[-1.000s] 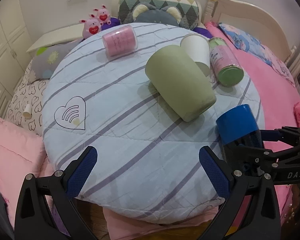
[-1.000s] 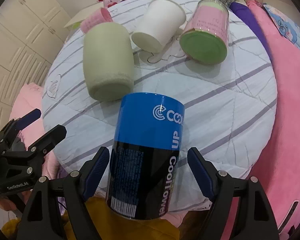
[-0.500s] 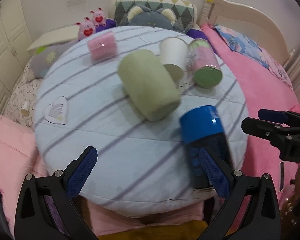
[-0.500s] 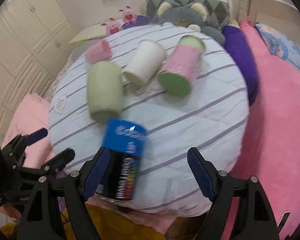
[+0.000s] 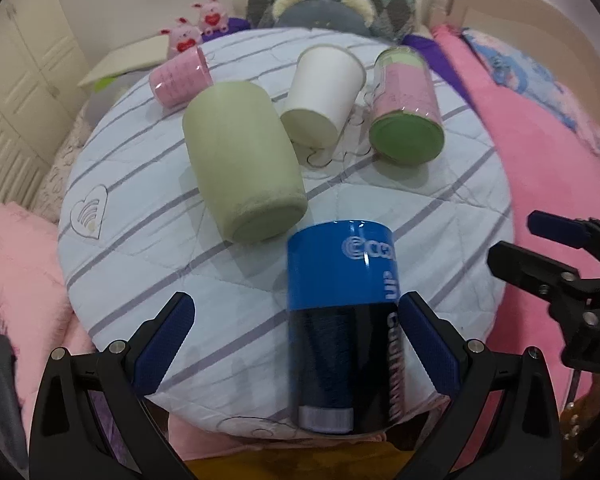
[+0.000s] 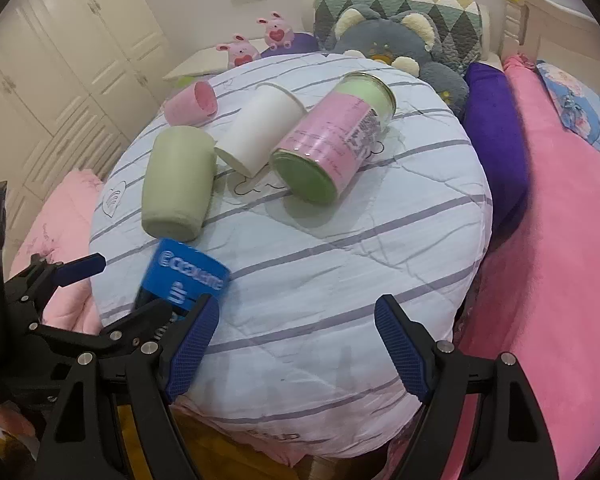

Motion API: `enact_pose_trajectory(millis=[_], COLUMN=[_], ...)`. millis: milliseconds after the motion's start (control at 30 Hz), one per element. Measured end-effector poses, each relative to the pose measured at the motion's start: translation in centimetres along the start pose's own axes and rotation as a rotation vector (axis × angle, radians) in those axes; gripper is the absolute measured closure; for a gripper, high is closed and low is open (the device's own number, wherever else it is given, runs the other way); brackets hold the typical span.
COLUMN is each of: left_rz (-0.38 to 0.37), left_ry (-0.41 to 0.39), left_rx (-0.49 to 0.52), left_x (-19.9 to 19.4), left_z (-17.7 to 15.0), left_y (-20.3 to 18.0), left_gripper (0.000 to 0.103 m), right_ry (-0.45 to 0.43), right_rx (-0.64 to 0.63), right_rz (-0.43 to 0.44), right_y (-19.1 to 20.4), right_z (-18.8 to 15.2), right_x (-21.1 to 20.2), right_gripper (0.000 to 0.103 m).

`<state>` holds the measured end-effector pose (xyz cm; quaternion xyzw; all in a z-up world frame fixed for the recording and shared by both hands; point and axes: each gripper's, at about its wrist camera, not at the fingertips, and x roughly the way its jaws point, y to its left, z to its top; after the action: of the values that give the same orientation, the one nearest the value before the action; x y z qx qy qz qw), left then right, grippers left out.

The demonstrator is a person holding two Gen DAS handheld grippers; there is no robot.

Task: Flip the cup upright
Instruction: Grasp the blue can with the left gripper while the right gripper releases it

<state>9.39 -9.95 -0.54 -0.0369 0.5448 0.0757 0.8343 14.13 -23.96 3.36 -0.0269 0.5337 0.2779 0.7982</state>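
Note:
A blue and black cup [image 5: 342, 312] lies on its side at the near edge of the round striped table [image 5: 440, 208], base toward the table's middle. It lies between the open fingers of my left gripper [image 5: 296, 344], untouched; its right finger is close to the cup's side. In the right wrist view the cup [image 6: 182, 280] is at the lower left. My right gripper [image 6: 296, 344] is open and empty, right of the cup; it shows in the left wrist view [image 5: 540, 252].
A green cup [image 5: 240, 160], a white paper cup [image 5: 320, 96], a pink-labelled jar [image 5: 406, 108] and a small pink cup [image 5: 180, 78] all lie on their sides farther back. Pink bedding [image 6: 548, 240] surrounds the table. Plush toys [image 6: 396, 44] sit behind it.
The right gripper has let the blue cup go and pulled back and to the right. The left gripper has moved right, so the cup now lies between its fingers.

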Motion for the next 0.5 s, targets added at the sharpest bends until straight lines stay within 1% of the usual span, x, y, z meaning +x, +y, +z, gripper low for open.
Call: enact_pose_trajectory(millis=[100,167,200,233,267,300,367,433,500], left_rz=[0.036,0.086,0.096,0.092,0.069,0.051,0.048,0.053,0.041], left_ry=[0.019,0.022,0.028,0.041,0.055,0.072,0.087,0.065,0.061], left_rx=[-0.026,-0.029,-0.029,-0.033,-0.045,-0.058,-0.073,-0.07,-0.067], left_x=[0.7,1.3,1.4,1.8,2.1,2.4,2.9,2.7,2.6], left_z=[0.2,0.4,0.5,0.5,0.5,0.6,0.8,0.8,0.7], left_y=[-0.7,-1.1,-1.3,-1.4,-1.4,-1.3,-1.1,-1.1,-1.1], left_gripper=[0.0,0.001,0.003,0.012,0.019,0.032,0.034,0.034,0.034], right_ry=[-0.009,-0.02,-0.023,-0.026,-0.025,-0.022,-0.01,0.0,0.0], right_rx=[-0.017,-0.027,-0.026,-0.023,-0.02,-0.019,-0.019,-0.019,-0.022], right_rz=[0.016,0.036,0.046,0.065,0.081,0.091,0.108,0.119,0.131], right_y=[-1.0,-1.6,-1.9,-2.3,-2.5,-2.7,-3.0,-3.1,-3.2], right_z=[0.0,0.0,0.0,0.0,0.0,0.0,0.0,-0.1,-0.3], right_x=[0.2,0.5,0.7,1.0,1.3,1.6,2.4,2.9,3.1], right_gripper=[0.022,0.022,0.022,0.022,0.022,0.022,0.022,0.022,0.022])
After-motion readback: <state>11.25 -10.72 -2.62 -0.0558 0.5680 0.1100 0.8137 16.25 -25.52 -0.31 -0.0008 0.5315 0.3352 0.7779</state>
